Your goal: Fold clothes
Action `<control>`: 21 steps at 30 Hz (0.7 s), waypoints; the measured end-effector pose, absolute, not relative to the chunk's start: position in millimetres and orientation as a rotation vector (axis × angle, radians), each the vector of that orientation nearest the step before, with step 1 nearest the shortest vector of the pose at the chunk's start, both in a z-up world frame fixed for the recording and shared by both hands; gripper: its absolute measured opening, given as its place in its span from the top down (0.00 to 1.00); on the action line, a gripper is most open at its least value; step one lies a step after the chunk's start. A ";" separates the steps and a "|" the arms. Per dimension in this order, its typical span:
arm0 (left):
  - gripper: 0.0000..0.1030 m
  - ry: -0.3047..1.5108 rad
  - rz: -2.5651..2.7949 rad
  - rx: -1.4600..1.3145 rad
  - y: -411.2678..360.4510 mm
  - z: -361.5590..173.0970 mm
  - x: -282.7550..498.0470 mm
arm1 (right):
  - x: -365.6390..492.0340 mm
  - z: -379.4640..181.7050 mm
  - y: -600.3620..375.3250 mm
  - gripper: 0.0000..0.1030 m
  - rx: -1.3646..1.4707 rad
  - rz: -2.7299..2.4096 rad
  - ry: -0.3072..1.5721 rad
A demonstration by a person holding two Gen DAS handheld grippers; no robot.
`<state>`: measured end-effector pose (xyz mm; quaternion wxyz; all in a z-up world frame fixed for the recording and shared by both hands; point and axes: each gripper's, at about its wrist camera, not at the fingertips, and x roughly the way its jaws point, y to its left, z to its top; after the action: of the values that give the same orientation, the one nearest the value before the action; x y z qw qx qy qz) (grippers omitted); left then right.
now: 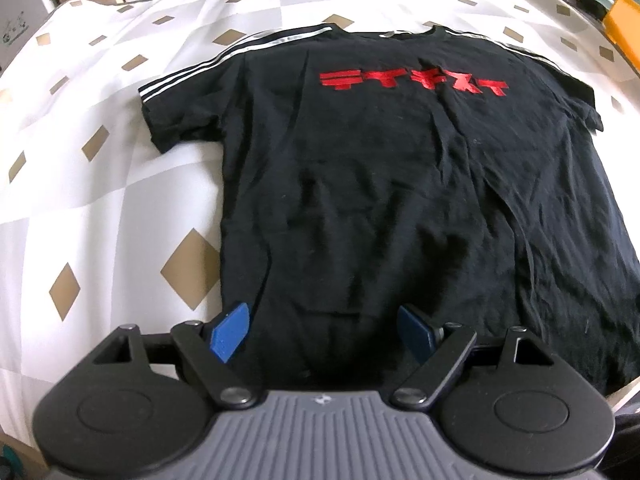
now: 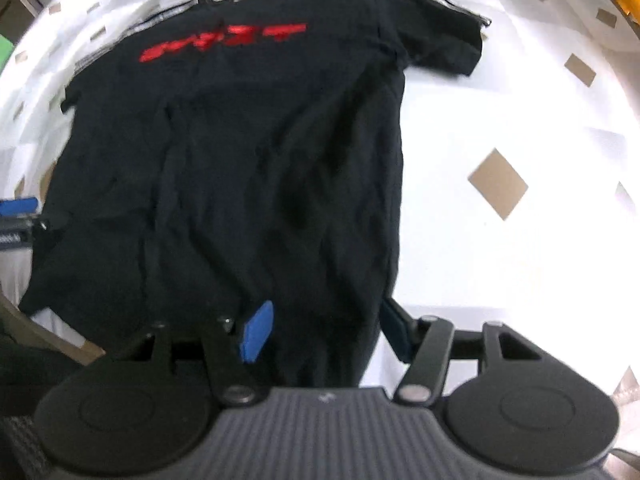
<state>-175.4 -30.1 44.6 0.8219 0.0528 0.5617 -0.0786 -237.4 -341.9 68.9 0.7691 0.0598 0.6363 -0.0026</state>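
A black T-shirt (image 1: 380,184) lay spread flat on a white bedsheet (image 1: 100,200) with tan diamonds. The left gripper (image 1: 324,332) hung released over its hem's left corner; the right gripper (image 2: 324,332), also released, straddled the right side edge, with bare sheet beyond.

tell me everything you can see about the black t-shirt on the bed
The black t-shirt is short-sleeved, of soft, lightly wrinkled fabric, with a red print across the chest and white stripes along shoulders and sleeves. It lies spread flat, front up and unfolded, on the white bedcover with tan diamonds, collar far, hem nearest the cameras. The left gripper and right gripper stand open over the hem's two corners; whether their pads touch the cloth is unclear.
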 end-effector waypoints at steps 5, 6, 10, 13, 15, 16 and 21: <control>0.21 1.189 -0.153 0.102 -25.9 48.0 -176.4 | -238.2 52.7 -342.4 0.45 0.129 -0.040 1.462; 0.21 1.190 -0.150 0.102 -25.3 47.9 -176.2 | -238.2 49.0 -342.8 0.45 0.133 -0.047 1.480; 0.21 1.197 -0.150 0.096 -24.5 46.7 -174.8 | -239.2 45.5 -338.2 0.50 0.141 -0.046 1.489; 0.21 1.196 -0.150 0.096 -24.3 46.4 -173.7 | -240.6 49.1 -333.9 0.81 0.168 -0.016 1.481; 0.21 1.197 -0.149 0.097 -24.0 46.1 -173.8 | -242.7 51.8 -330.5 0.87 0.155 -0.019 1.477; 0.21 1.199 -0.149 0.098 -23.8 45.9 -174.0 | -243.6 52.8 -329.3 0.90 0.140 -0.023 1.477; 0.21 1.202 -0.147 0.107 -22.2 45.1 -174.5 | -251.4 55.5 -328.9 0.96 -0.046 -0.158 1.509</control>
<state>-174.5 -22.2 45.1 0.8210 0.0502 0.5646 -0.0689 -251.4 -328.9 55.5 0.7255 -0.0207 0.6842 -0.0718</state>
